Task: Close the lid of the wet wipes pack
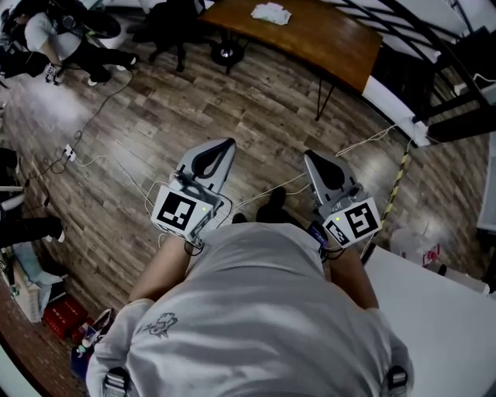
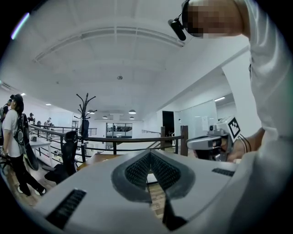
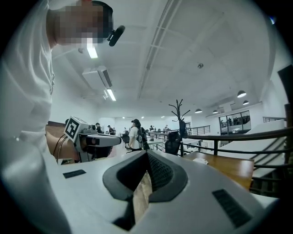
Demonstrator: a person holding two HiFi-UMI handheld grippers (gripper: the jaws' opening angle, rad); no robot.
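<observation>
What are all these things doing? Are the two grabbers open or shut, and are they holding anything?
Left gripper: shut, nothing between its jaws, held level.
Right gripper: shut, nothing between its jaws, held level.
Whitish pack beside the white table: too small to tell whether any lid is open.
White sheet on the brown table: crumpled, lying loose.

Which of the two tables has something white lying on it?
The brown wooden table, the farther one, with a white crumpled thing on its top. The other table, itself white, stands close at the person's right.
</observation>
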